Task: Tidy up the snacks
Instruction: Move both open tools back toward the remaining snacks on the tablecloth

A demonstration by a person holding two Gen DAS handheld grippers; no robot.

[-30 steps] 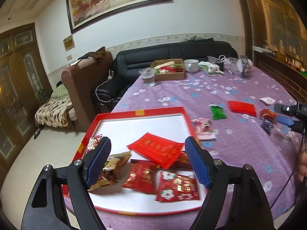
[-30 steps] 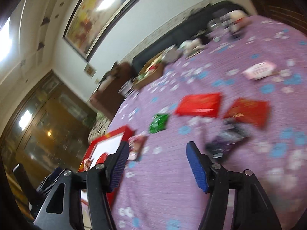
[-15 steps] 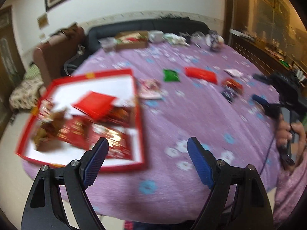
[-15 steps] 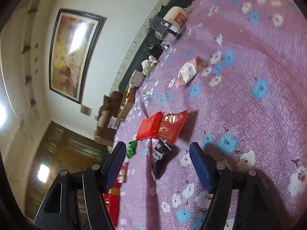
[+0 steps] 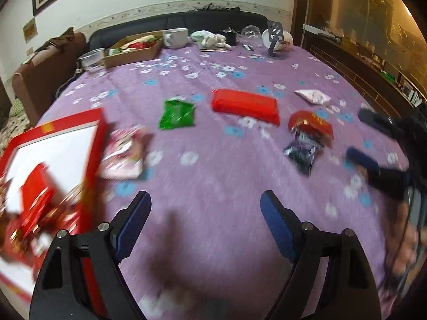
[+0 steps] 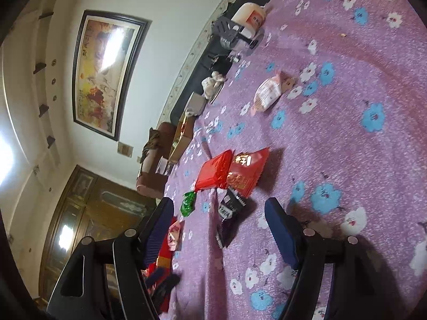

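My left gripper [image 5: 204, 208] is open and empty, low over bare purple tablecloth. A red-rimmed tray [image 5: 94, 144] holding red snack packets lies at its left. Loose on the cloth are a pink packet [image 5: 122, 154], a green packet [image 5: 176, 114], a long red pack [image 5: 244, 104], a red-gold packet [image 5: 311, 125], a dark packet [image 5: 303, 153] and a pale packet [image 5: 312, 96]. My right gripper [image 6: 220, 214] is open and empty; the dark packet [image 6: 229, 213] lies between and just beyond its fingers, with the red-gold packet [image 6: 246, 170] and red pack [image 6: 213, 170] behind.
At the far table edge stand a cardboard box of snacks [image 5: 133, 49], a glass bowl [image 5: 92, 58], a white pot [image 5: 174, 37] and small clutter. A black sofa [image 5: 186, 20] lies behind. The right gripper shows in the left wrist view [image 5: 373, 144].
The left gripper has swung right, away from over the tray to the bare cloth. The right gripper has closed in on the dark packet. Both stayed open.
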